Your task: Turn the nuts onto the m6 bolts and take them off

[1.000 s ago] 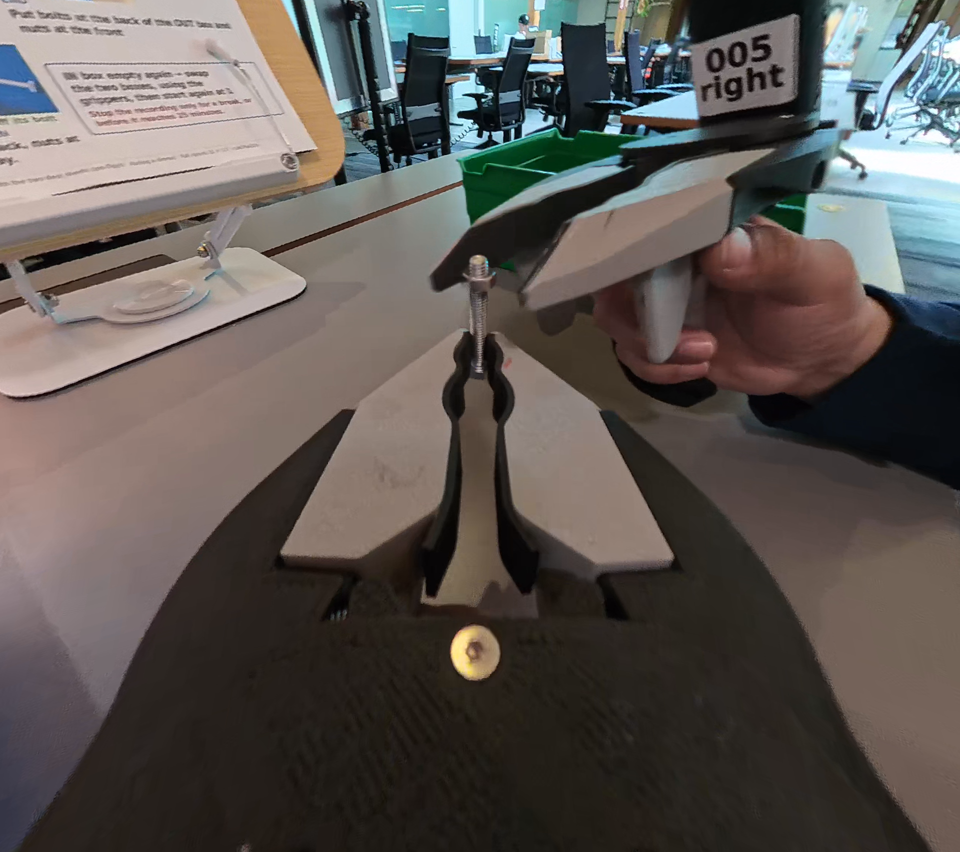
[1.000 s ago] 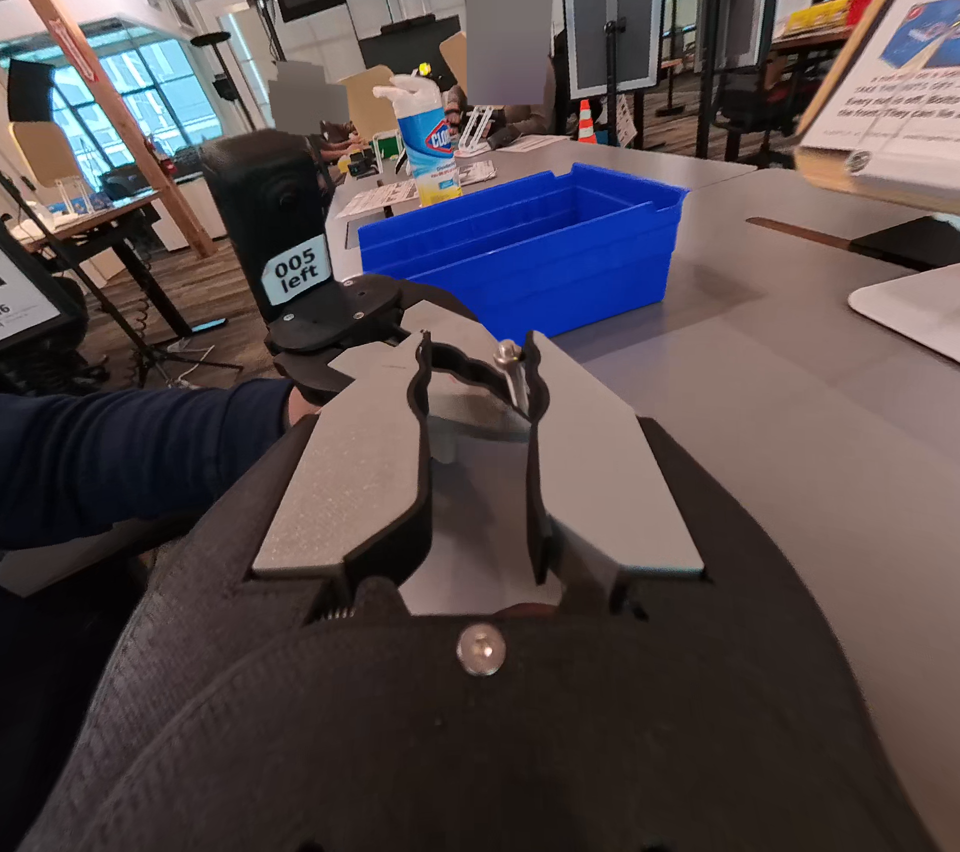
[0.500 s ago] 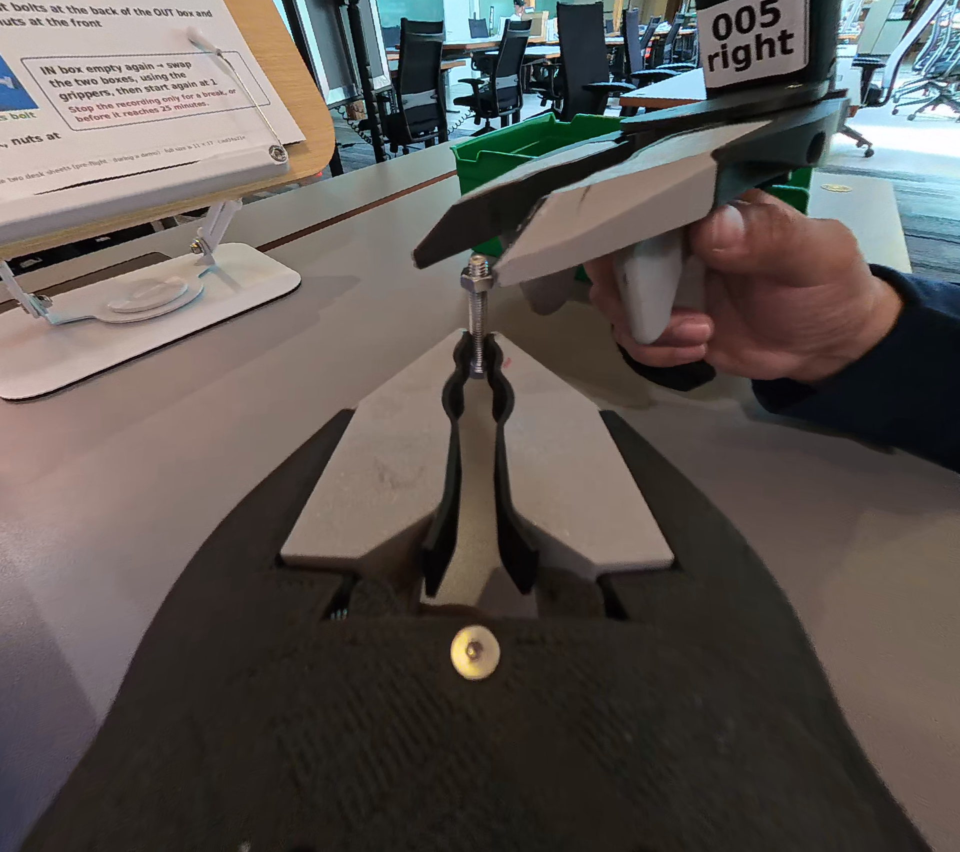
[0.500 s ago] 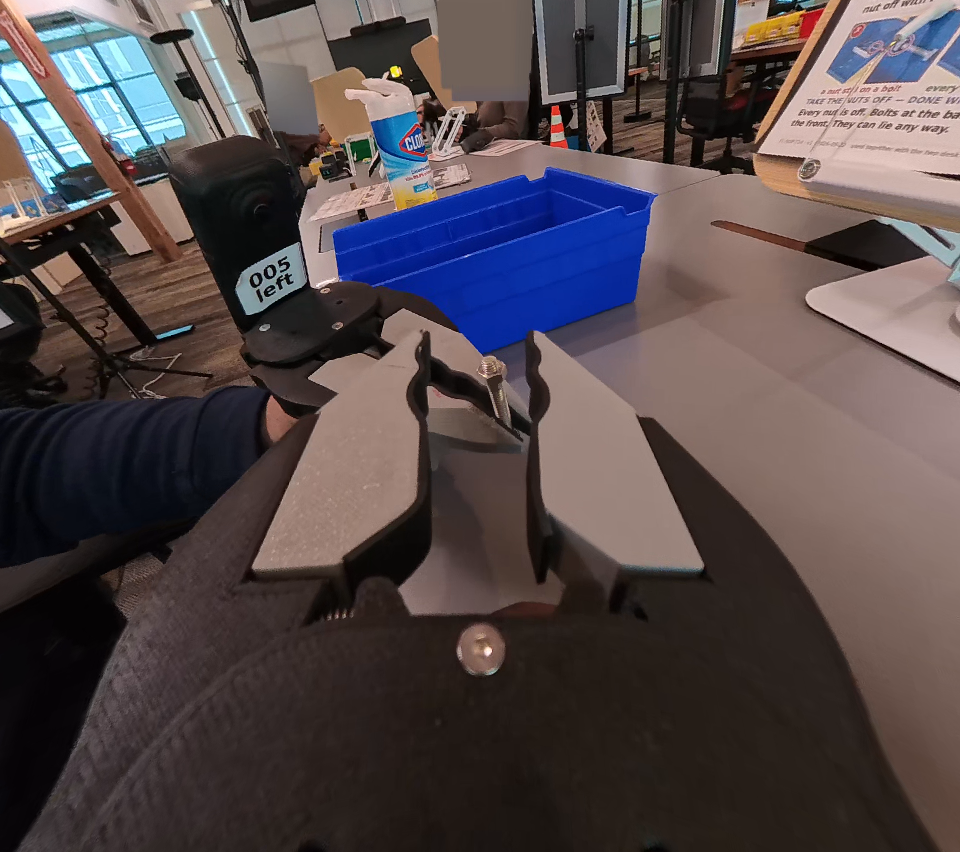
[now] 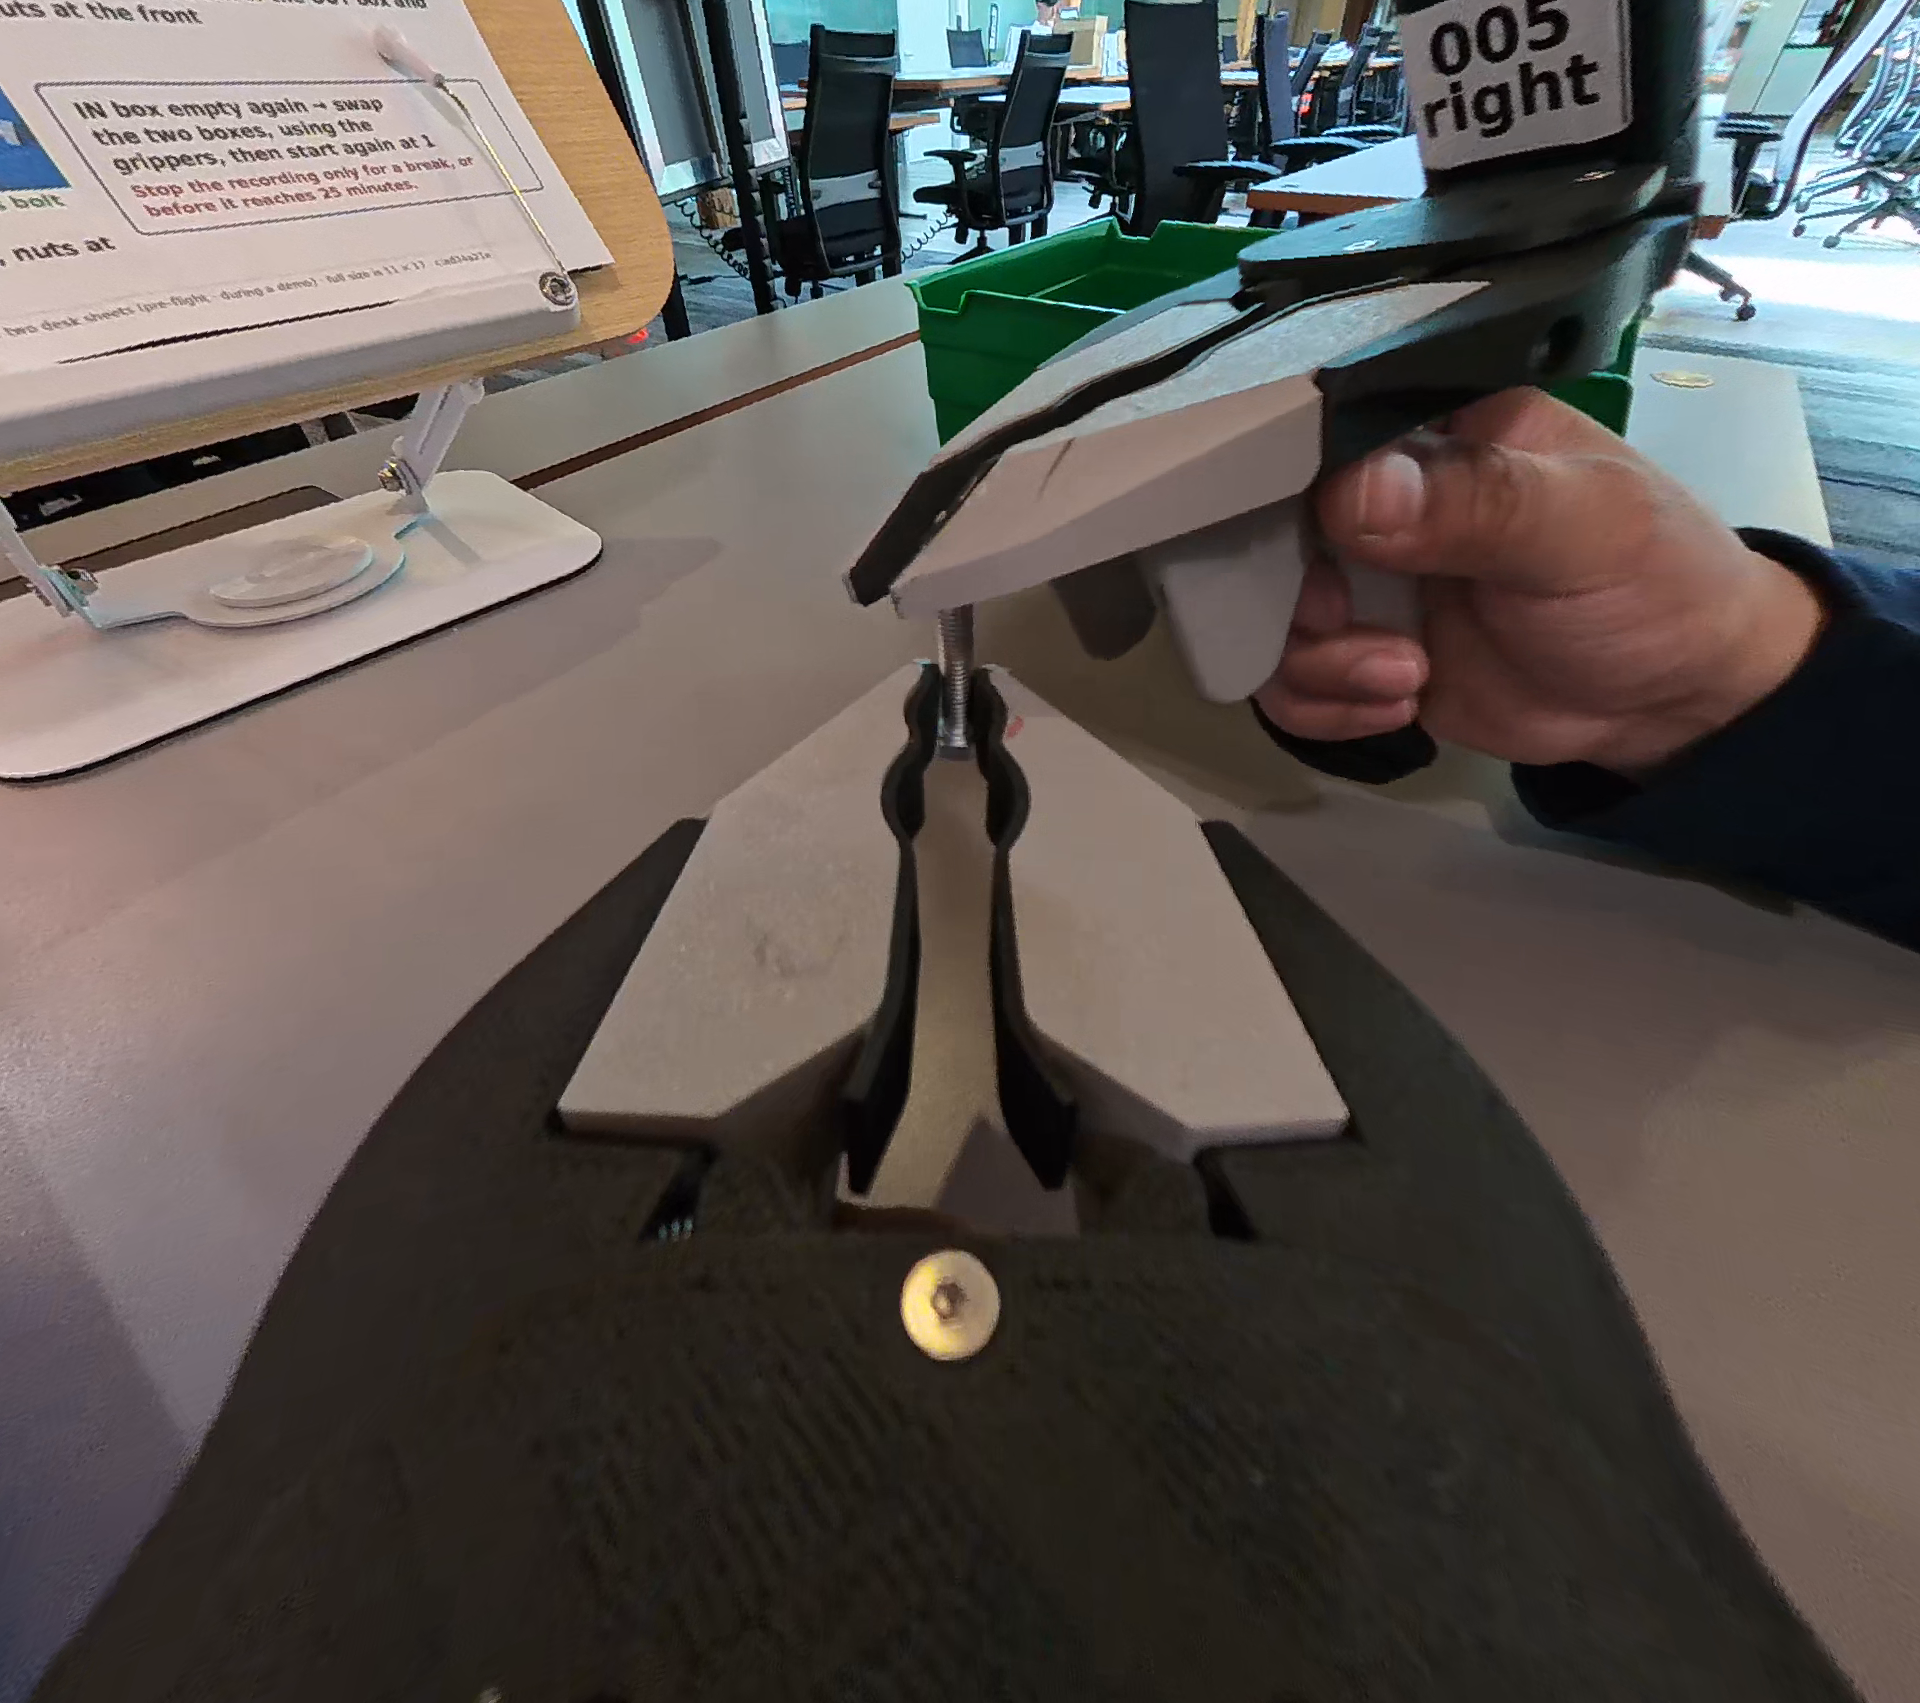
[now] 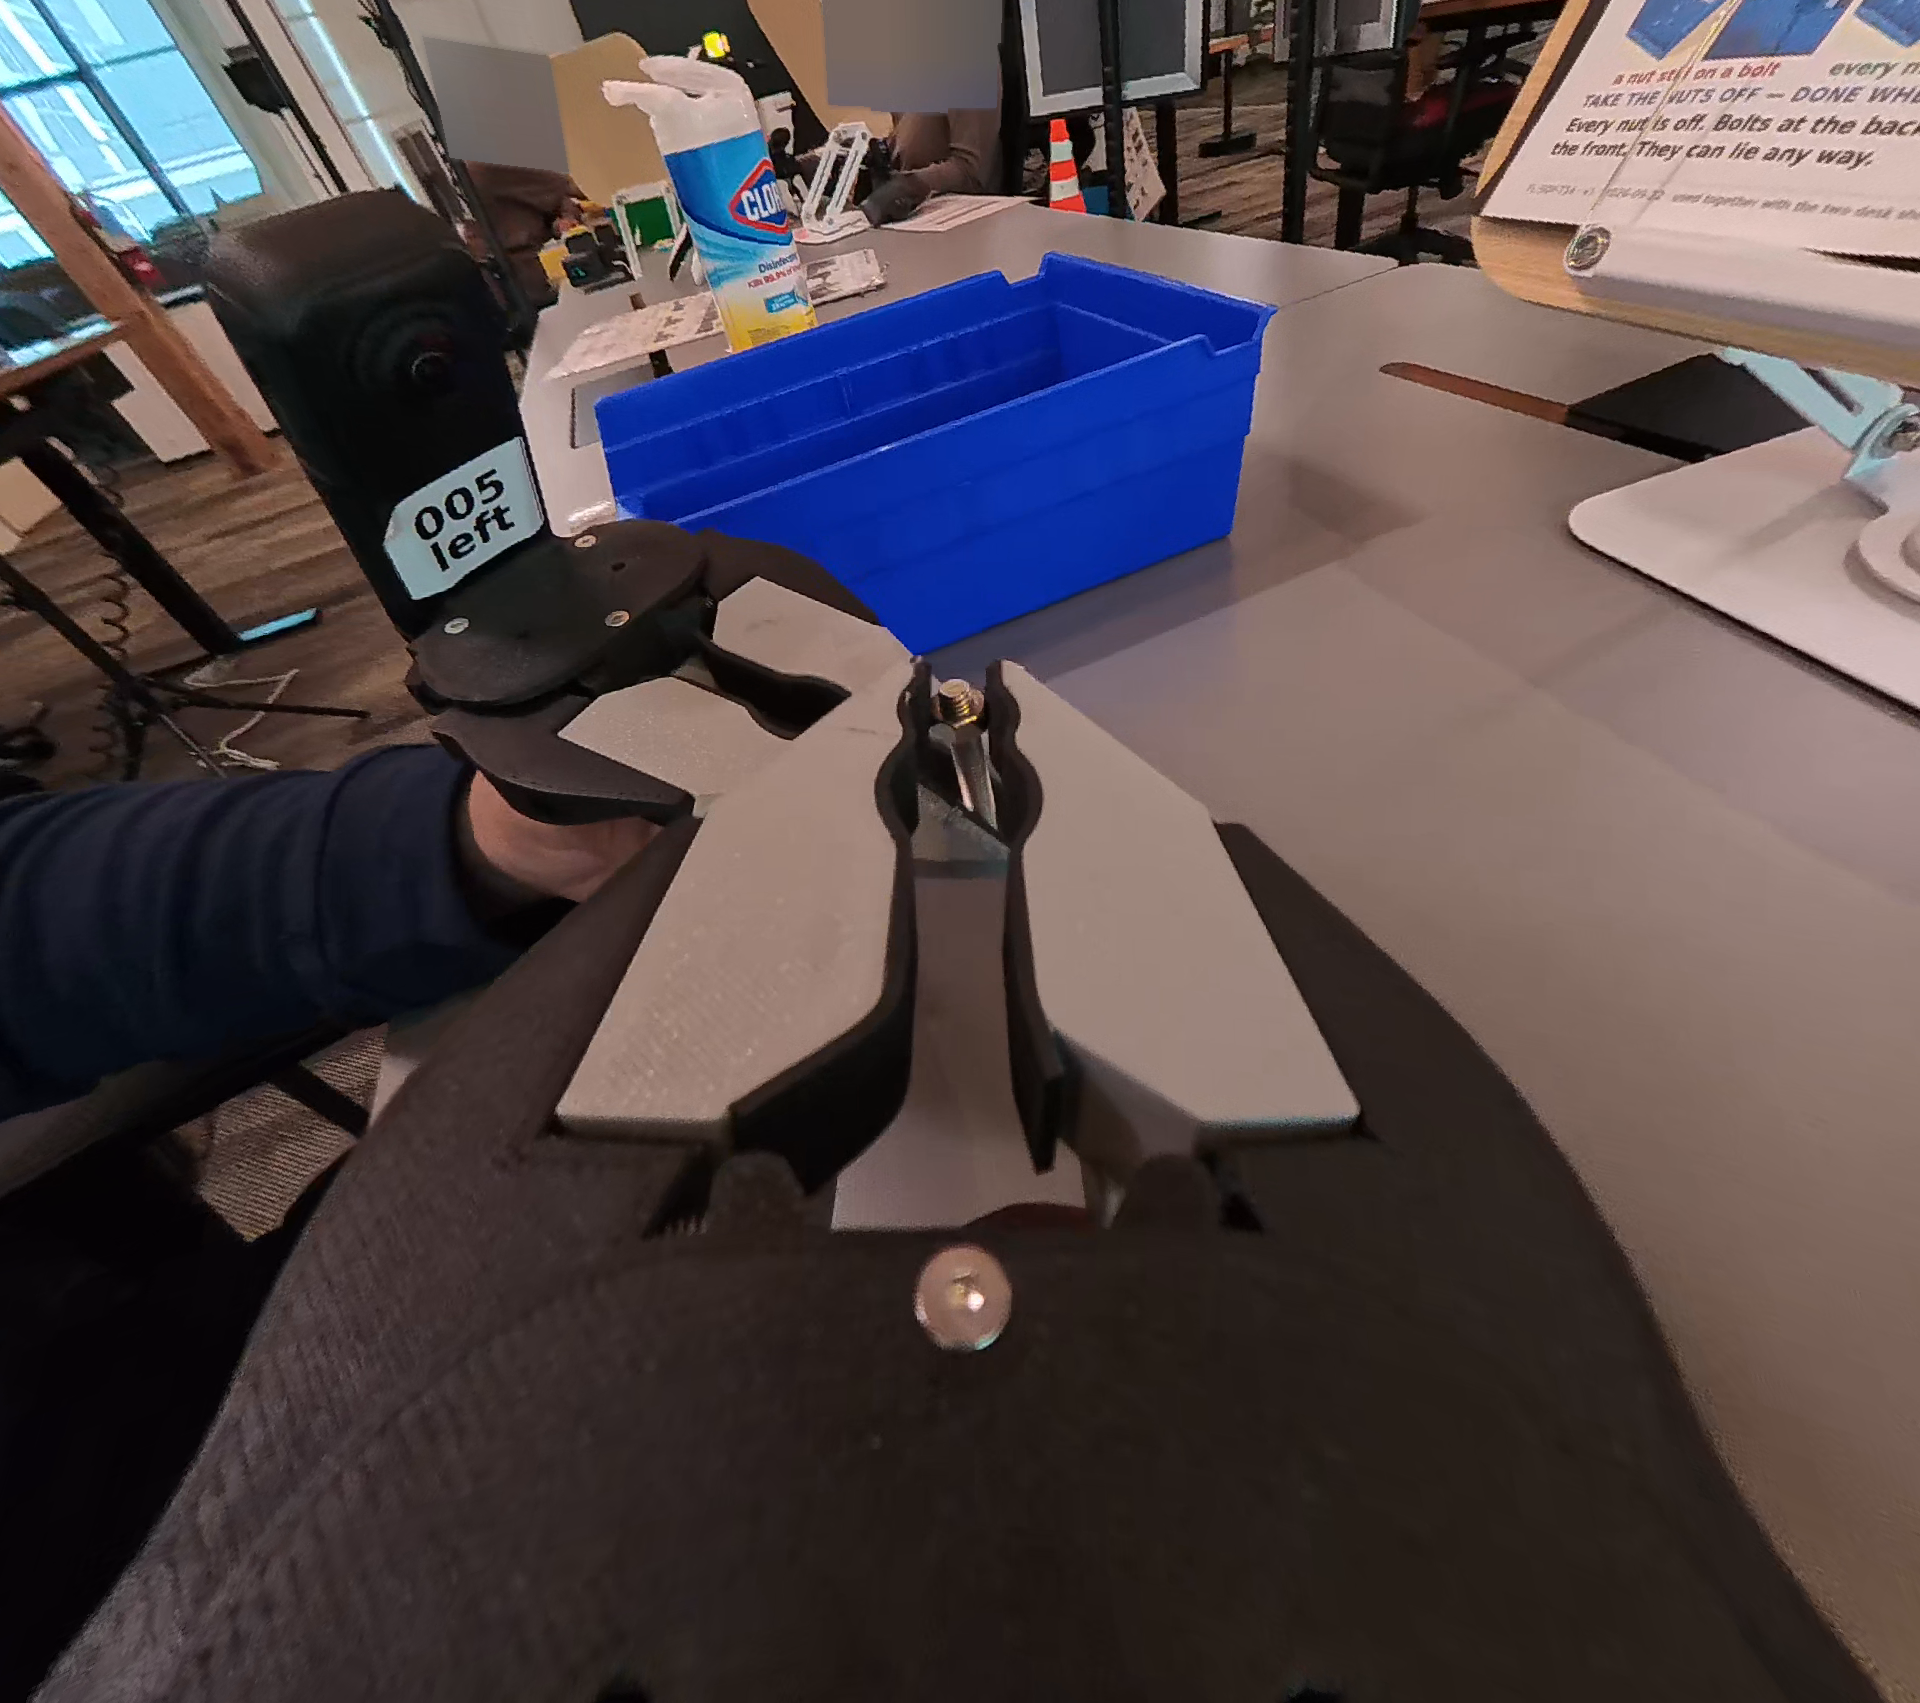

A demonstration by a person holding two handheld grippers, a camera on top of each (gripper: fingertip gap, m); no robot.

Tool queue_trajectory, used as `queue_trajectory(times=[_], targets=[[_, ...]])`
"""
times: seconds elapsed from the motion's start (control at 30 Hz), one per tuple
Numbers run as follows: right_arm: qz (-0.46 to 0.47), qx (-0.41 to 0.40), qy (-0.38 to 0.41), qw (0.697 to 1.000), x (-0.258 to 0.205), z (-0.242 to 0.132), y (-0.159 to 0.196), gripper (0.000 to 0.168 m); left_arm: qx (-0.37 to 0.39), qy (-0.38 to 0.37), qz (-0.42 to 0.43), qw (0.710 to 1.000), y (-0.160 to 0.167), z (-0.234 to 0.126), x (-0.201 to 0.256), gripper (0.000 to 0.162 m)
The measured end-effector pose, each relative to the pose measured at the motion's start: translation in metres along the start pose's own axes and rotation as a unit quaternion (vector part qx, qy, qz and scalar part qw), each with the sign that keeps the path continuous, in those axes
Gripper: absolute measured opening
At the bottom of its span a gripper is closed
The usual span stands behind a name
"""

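**A:** Left gripper [image 5: 954,723] — you're clamping the bolt [image 5: 953,685] between its tips, shank standing upright, jaws pinched tight on the thread.

**B:** And the right one?

**A:** Right gripper [image 6: 961,713] is sitting over the top end of that bolt, and you're pinching the nut [image 6: 958,704] at the tip between its black pads [image 6: 913,723]. In the left wrist view its fingers are covering the nut, so only the thread is showing below them.

**B:** Where's all that relative to the table?

**A:** You're holding it in the air above the grey table [image 5: 312,874], both grippers meeting at roughly a right angle. Your right hand [image 5: 1538,604] is squeezing the trigger, dark blue sleeve [image 6: 208,905] showing on the other arm.

**B:** Bins?

**A:** Blue bin [image 6: 935,448] is sitting on the table beyond the left gripper, green bin [image 5: 1029,313] behind the right one. Can't tell what's lying in either.

**B:** Rest of the surface?

**A:** White document stand [image 5: 260,573] is holding an instruction sheet [image 5: 239,95] on a wooden board. Spray bottle [image 6: 732,230] is standing on the next desk behind the blue bin.

**B:** Room?

**A:** Open office: black chairs [image 5: 847,167], desks, glass partitions, an orange cone [image 6: 1062,162] on the wood floor, exposed ducting overhead.
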State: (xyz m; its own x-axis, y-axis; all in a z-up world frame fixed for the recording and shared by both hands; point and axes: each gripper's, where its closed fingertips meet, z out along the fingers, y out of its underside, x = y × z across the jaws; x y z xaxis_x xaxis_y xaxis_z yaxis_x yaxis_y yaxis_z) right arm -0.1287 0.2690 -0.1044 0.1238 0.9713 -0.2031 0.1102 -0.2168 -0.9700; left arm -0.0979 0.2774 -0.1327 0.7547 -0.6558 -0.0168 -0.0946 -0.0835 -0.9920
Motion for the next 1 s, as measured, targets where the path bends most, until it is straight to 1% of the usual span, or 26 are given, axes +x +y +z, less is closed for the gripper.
queue_trajectory(times=[0.17,0.37,0.4,0.53,1.0], targets=[[0.012,0.004,-0.013,1.0,-0.0028,-0.0002,-0.001,0.007,0.007,0.009,-0.017,1.0,-0.0015,-0.0007,0.0,0.005],[0.01,0.001,-0.016,1.0,-0.004,0.0004,-0.0002,0.007,-0.006,0.018,-0.03,0.999,0.0029,0.0023,0.0004,0.008],[0.01,0.002,-0.017,1.0,-0.0043,0.0004,-0.0003,0.007,-0.006,0.023,-0.028,0.999,0.0026,0.002,0.002,0.003],[0.013,0.002,-0.022,1.0,-0.0053,0.0009,0.0,0.007,-0.011,0.02,-0.01,1.0,0.0034,0.002,0.0028,0.002],[0.005,0.004,-0.022,1.0,-0.0061,0.0001,-0.0011,0.007,-0.002,0.043,-0.048,0.998,0.0019,0.0015,0.0048,0.003]])
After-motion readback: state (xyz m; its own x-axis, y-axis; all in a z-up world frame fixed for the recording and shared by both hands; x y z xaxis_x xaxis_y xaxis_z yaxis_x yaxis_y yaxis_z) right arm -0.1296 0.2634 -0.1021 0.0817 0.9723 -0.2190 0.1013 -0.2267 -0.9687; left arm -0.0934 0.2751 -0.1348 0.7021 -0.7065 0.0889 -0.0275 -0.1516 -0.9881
